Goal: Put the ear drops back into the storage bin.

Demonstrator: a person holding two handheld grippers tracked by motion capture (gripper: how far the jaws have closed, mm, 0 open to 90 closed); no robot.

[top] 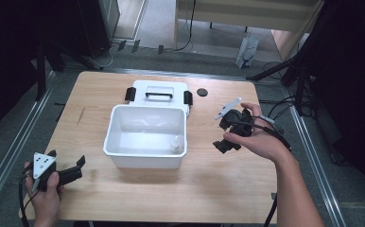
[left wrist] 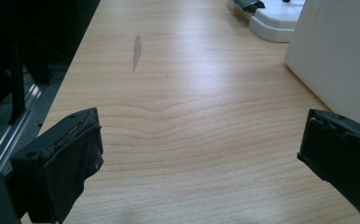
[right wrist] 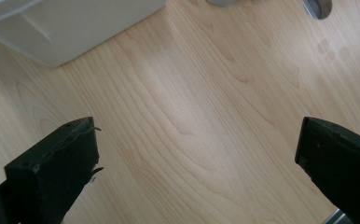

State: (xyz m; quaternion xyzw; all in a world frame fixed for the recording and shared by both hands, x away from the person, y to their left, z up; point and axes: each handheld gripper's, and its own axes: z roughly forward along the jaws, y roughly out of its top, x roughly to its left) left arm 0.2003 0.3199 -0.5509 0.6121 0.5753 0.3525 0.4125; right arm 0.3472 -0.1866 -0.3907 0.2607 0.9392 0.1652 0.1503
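In the high view, the small white bottle (top: 176, 143) standing in the near right corner of the white bin (top: 145, 158) is too small to tell its label or contents. The dark round thing (top: 202, 91) on the table (top: 218, 189) beyond the bin's lid (top: 158, 87) is too small to name.

The left gripper view cuts the bin's wall (left wrist: 341, 56) at the right edge and the lid (left wrist: 273, 21) at the top. The right gripper view crops the bin's corner (right wrist: 71, 25) at the top edge.
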